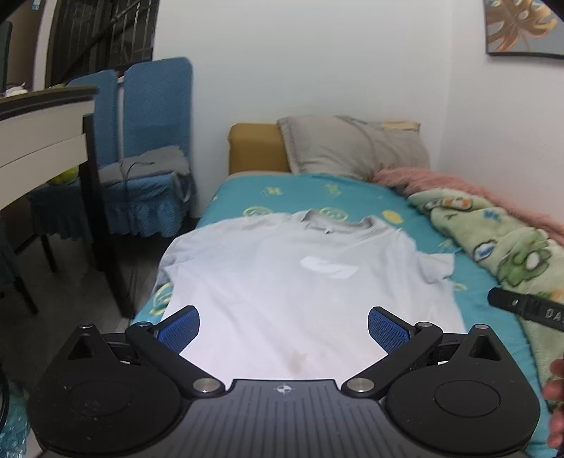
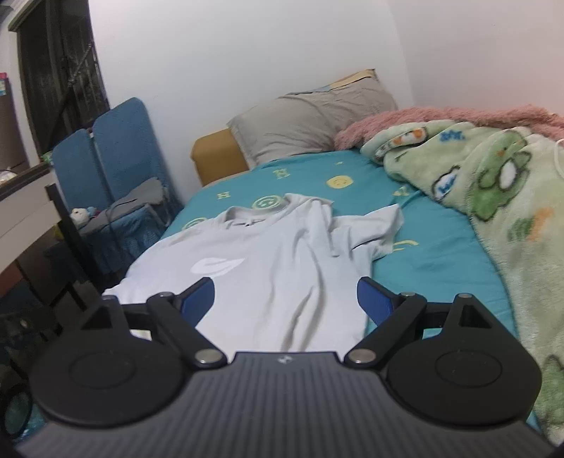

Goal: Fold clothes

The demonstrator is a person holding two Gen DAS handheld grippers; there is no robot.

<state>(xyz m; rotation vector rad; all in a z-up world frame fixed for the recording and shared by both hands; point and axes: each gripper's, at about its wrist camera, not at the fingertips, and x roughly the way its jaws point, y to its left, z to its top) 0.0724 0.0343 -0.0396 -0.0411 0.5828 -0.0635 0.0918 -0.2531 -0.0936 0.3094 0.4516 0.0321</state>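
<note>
We see a plain white wall (image 1: 317, 63) across the top of both views; a framed leaf picture (image 1: 521, 28) hangs at the upper right of the left view; a dark barred window (image 2: 60, 67) fills the upper left. At left stand blue chairs (image 1: 155, 116) with grey cloth on a seat, beside a table (image 1: 42, 134) with dark legs; the floor (image 1: 70, 282) beneath is dark. A bed (image 2: 440, 253) in teal sheet runs up the middle to an ochre headboard (image 1: 257, 148) and grey pillow (image 2: 310, 119); green and pink blankets (image 2: 493, 197) lie at right.
</note>
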